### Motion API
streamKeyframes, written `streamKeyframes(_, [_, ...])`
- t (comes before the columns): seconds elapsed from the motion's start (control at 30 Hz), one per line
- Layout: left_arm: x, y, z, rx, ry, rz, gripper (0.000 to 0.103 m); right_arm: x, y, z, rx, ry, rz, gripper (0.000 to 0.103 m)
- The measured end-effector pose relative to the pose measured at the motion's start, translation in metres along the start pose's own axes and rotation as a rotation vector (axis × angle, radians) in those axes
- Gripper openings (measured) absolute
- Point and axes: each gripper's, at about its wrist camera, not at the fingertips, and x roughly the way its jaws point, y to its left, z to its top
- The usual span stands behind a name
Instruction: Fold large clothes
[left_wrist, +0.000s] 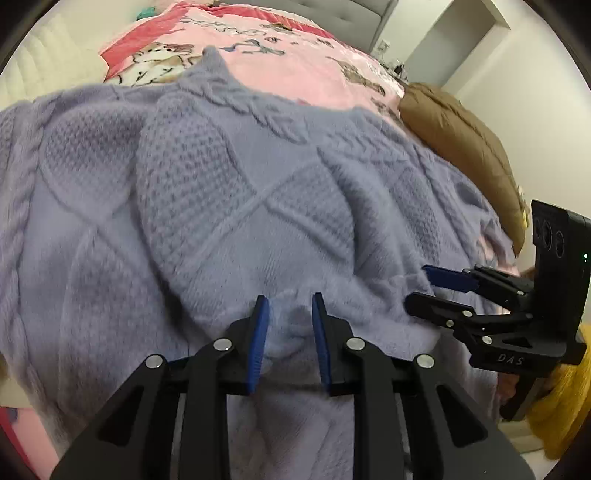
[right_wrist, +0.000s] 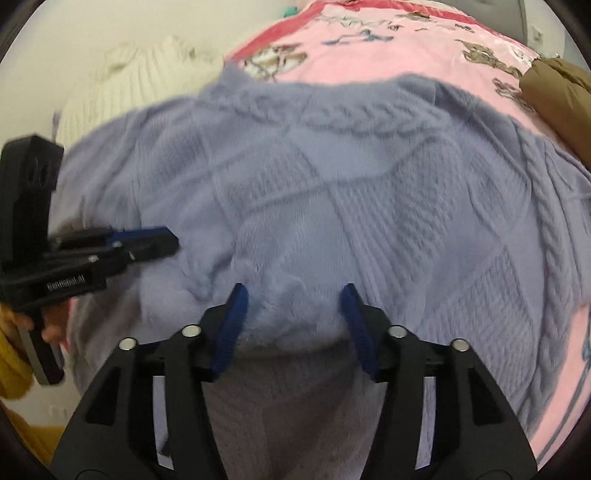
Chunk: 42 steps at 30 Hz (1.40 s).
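A lavender cable-knit sweater (left_wrist: 229, 192) lies spread over the pink bed; it also fills the right wrist view (right_wrist: 351, 192). My left gripper (left_wrist: 290, 306) is open, its blue pads on either side of a bunched fold at the sweater's near edge. My right gripper (right_wrist: 293, 295) is open wide over another bunch of the same near edge. The right gripper shows in the left wrist view (left_wrist: 424, 284) at the right, jaws apart on the sweater. The left gripper shows in the right wrist view (right_wrist: 166, 240) at the left, blurred.
A pink printed blanket (left_wrist: 295, 48) covers the bed behind the sweater. A brown puffy jacket (left_wrist: 461, 136) lies at the right. A cream knit garment (right_wrist: 133, 85) lies at the left. A yellow sleeve (left_wrist: 565, 406) is by the right gripper.
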Motion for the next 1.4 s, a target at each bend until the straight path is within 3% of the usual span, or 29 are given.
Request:
streamKeyframes(0.3, [0.006, 0.011, -0.010, -0.034, 0.033, 0.009, 0.024, 0.012, -0.006, -0.013, 0.002, 0.030, -0.003, 0.057])
streamKeyframes(0.4, [-0.016, -0.010, -0.003, 0.002, -0.035, 0.042, 0.024, -0.012, 0.000, -0.003, 0.014, -0.050, 0.007, 0.061])
streamKeyframes(0.43, [-0.021, -0.018, -0.002, 0.021, -0.054, 0.036, 0.024, -0.017, 0.002, 0.000, 0.009, -0.073, 0.011, 0.067])
streamKeyframes(0.5, [-0.026, -0.030, -0.001, 0.049, -0.069, -0.001, 0.027, -0.024, 0.008, 0.001, -0.013, -0.094, 0.023, 0.068])
streamKeyframes(0.7, [0.024, -0.022, -0.016, 0.009, 0.043, 0.013, 0.030, 0.021, 0.014, -0.009, -0.059, 0.052, 0.015, 0.066])
streamKeyframes(0.83, [0.030, -0.019, -0.012, 0.002, 0.045, 0.010, 0.030, 0.020, -0.004, -0.008, 0.030, 0.032, 0.095, 0.064])
streamKeyframes(0.97, [0.013, -0.030, -0.011, 0.060, 0.019, 0.069, 0.032, -0.036, -0.045, -0.002, 0.245, -0.126, 0.089, 0.066])
streamKeyframes(1.07, [-0.002, -0.054, -0.003, 0.126, -0.047, 0.099, 0.033, -0.081, -0.113, -0.016, 0.529, -0.245, 0.006, 0.070])
streamKeyframes(1.2, [0.000, -0.079, 0.007, 0.163, -0.063, 0.029, 0.042, -0.136, -0.226, -0.071, 0.877, -0.393, -0.244, 0.069])
streamKeyframes(1.3, [0.017, -0.087, 0.006, 0.168, -0.022, 0.040, 0.042, -0.166, -0.297, -0.126, 1.182, -0.548, -0.299, 0.069])
streamKeyframes(1.4, [0.023, -0.099, 0.005, 0.161, -0.009, 0.036, 0.042, -0.182, -0.347, -0.155, 1.323, -0.620, -0.361, 0.069])
